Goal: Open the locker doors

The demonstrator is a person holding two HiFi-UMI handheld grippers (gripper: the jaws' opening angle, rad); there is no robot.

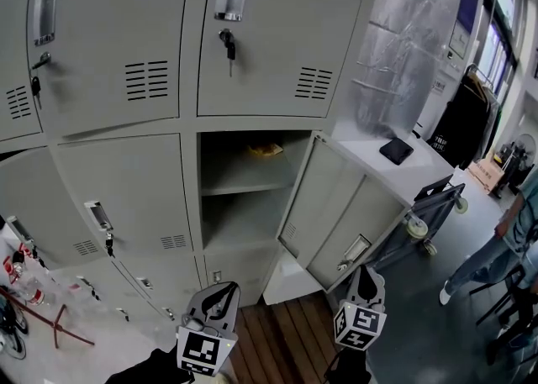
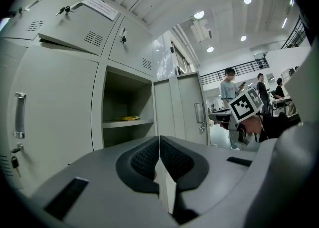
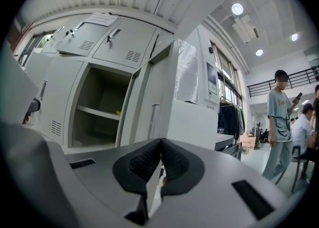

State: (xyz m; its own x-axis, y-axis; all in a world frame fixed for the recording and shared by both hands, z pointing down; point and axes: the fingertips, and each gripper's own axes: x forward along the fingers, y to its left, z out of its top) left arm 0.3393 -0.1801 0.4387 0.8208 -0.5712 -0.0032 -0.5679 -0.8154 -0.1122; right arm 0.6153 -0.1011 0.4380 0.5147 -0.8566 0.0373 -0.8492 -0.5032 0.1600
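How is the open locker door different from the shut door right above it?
The open door swings out to the right, but the upper door sits flat and shut. Behind the open door you can see a shelf with something yellow on it, while the upper door hides its inside. Both doors are grey metal, each with a handle and vent slits.

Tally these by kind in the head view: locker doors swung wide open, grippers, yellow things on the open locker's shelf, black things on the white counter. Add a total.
Locker door swung wide open: 1
Grippers: 2, left gripper and right gripper
Yellow thing on the shelf: 1
Black thing on the white counter: 1
Total: 5
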